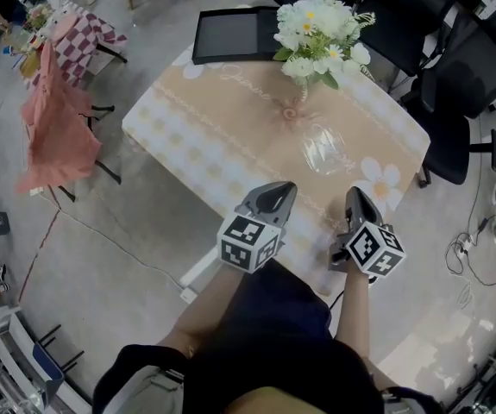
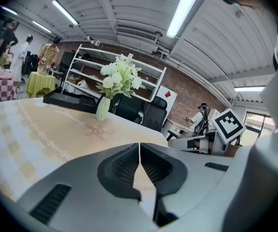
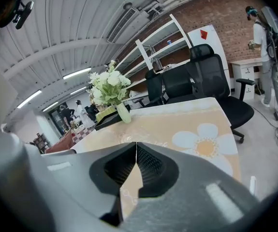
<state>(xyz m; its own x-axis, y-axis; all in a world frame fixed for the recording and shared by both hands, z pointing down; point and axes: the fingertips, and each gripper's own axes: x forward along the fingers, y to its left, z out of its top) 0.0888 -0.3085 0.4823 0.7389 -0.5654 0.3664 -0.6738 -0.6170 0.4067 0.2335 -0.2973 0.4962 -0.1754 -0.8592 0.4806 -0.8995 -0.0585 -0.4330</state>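
Left gripper view: left gripper [image 2: 139, 154], fingers clenched along a thin seam, nothing between them. Right gripper view: right gripper [image 3: 137, 154], fingers likewise pressed together and empty. Head view: both grippers were held side by side over the near edge of the table [image 1: 230, 132], touching nothing. A clear glass [image 1: 323, 151] sat on the cloth just beyond them, nearer the right gripper. It was faint, its stance was unreadable, and neither gripper view showed it. The flowers [image 1: 318, 26] stood further back. Their pale vase [image 2: 103, 108] showed plainly only in the gripper views. A black tray [image 1: 229, 34] lay at the far edge.
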